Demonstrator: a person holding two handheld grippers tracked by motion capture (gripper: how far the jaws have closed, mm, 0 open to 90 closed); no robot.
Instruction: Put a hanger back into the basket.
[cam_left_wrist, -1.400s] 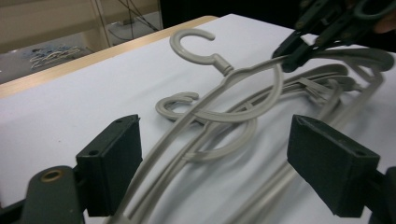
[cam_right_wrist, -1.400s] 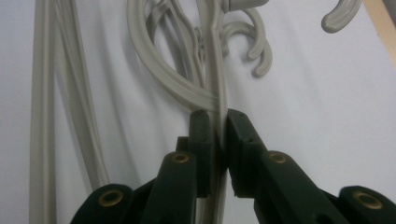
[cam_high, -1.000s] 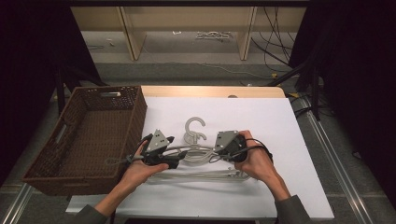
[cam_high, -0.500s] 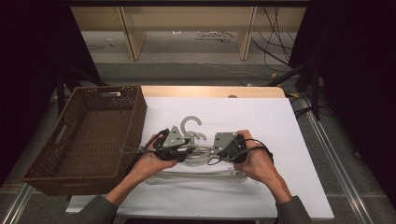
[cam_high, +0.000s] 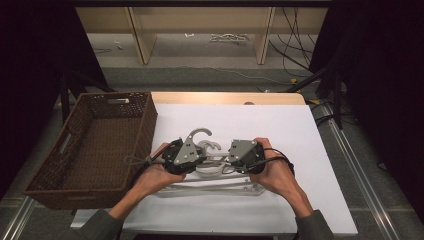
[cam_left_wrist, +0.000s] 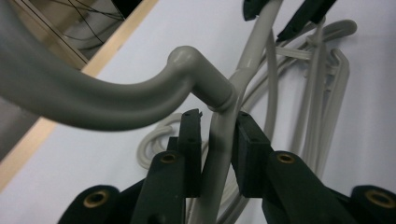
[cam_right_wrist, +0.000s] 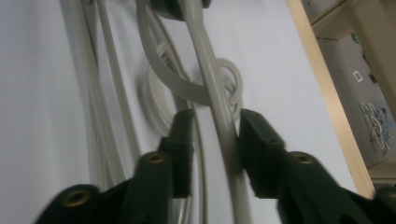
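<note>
Roughly centred, work zone: both grippers meet over a pile of grey plastic hangers on the white table (cam_high: 300, 150).
Left gripper (cam_high: 196, 154): its jaws have just been closing; the left gripper view shows both pads pressed on the arm of the top hanger (cam_left_wrist: 219, 140), just below its hook.
Right gripper (cam_high: 231, 156): its jaws have just been opening; the right gripper view shows the same hanger's arm between them, touching the right-hand pad, with a gap to the left-hand pad.
Top hanger: spans from one gripper to the other, its hook (cam_high: 199, 133) rising just beyond the left gripper.
High view adds: a brown wicker basket (cam_high: 75, 160) well out beyond the left gripper, and both hands.
Left gripper view adds: the other gripper's black jaw tips farther along the hanger.
Right gripper view adds: a looped hook (cam_right_wrist: 229, 79) of a lower hanger, just ahead of the jaws.
Count: two grippers, one basket, several hangers; their exact number cannot be told.
</note>
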